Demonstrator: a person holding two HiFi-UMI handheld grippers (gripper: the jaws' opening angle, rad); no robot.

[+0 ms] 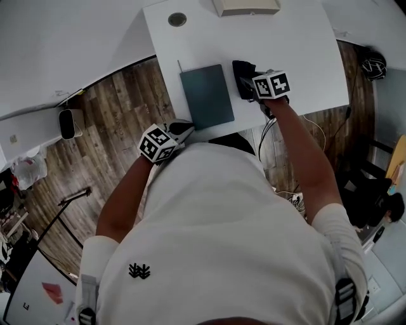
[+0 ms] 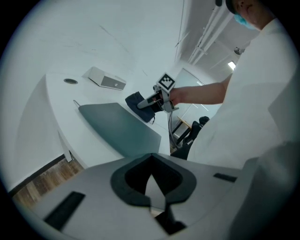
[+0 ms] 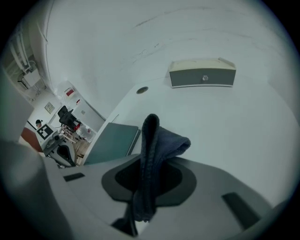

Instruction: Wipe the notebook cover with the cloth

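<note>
A teal notebook [image 1: 206, 96] lies shut on the white table [image 1: 304, 51], close to its front edge. Just right of it, my right gripper [image 1: 248, 84] is shut on a dark blue cloth [image 1: 243, 75]. In the right gripper view the cloth [image 3: 157, 140] stands up folded between the jaws of the right gripper [image 3: 140, 211], with the notebook [image 3: 112, 140] to the left. My left gripper [image 1: 181, 131] hangs at the table's front edge by the notebook's near left corner. Its jaws look shut and empty in the left gripper view [image 2: 157, 206], where the notebook [image 2: 119, 126] and cloth [image 2: 140, 102] lie ahead.
A beige flat box [image 1: 246, 6] sits at the table's back edge, with a round cable hole [image 1: 177, 19] to its left. Wooden floor [image 1: 120, 95] lies left of the table. Cables [image 1: 269, 136] hang below its front edge.
</note>
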